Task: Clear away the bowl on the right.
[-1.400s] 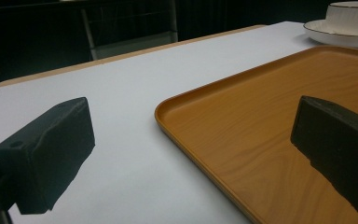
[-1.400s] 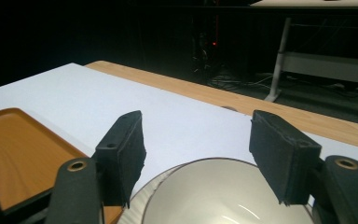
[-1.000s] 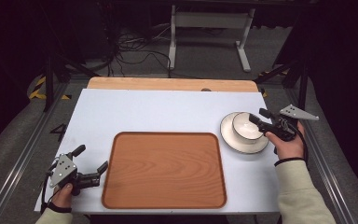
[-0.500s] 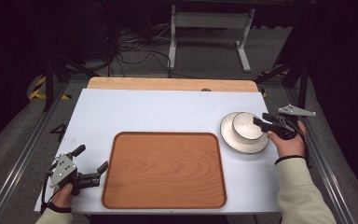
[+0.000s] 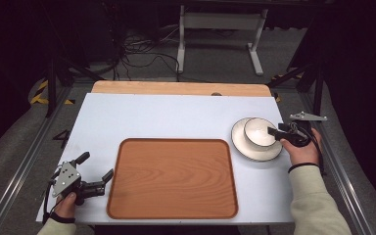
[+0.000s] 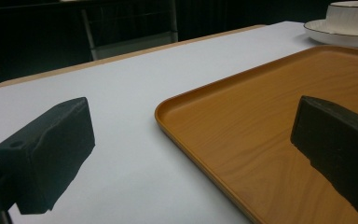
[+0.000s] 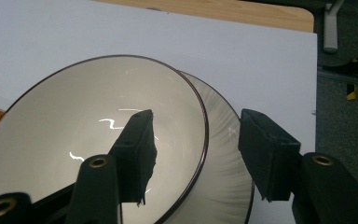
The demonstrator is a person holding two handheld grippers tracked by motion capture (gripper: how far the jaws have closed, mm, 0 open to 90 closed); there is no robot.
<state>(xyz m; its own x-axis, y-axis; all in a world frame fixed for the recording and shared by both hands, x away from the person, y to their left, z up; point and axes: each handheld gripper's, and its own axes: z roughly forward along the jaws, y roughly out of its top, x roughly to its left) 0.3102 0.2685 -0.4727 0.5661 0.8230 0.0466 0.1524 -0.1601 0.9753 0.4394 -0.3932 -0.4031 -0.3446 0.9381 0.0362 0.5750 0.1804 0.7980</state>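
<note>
Jaws of the right gripper stand apart and straddle the rim of a glossy white ceramic bowl with a thin dark edge, 1 black block inside it and 1 outside over the plate, neither clearly pressing the wall. That bowl sits on 1 round white ceramic plate with a matching dark rim, at the right side of the matte pale-blue counter, just beyond the right corner of the tray. Jaws of the left gripper are spread wide and hold nothing; in the left gripper view 1 rough black rubbery pad hangs over the bare counter and the other over the tray's near left corner. The 1 rounded rectangular tray of smooth orange-brown wood grain with a low raised lip lies at the counter's front centre. A strip of lighter bare wood runs along the counter's far edge. Beyond it, on the grey floor, stand a white metal frame with 2 legs and a tangle of black cables. Each hand wears a pale sleeve at the wrist.
</note>
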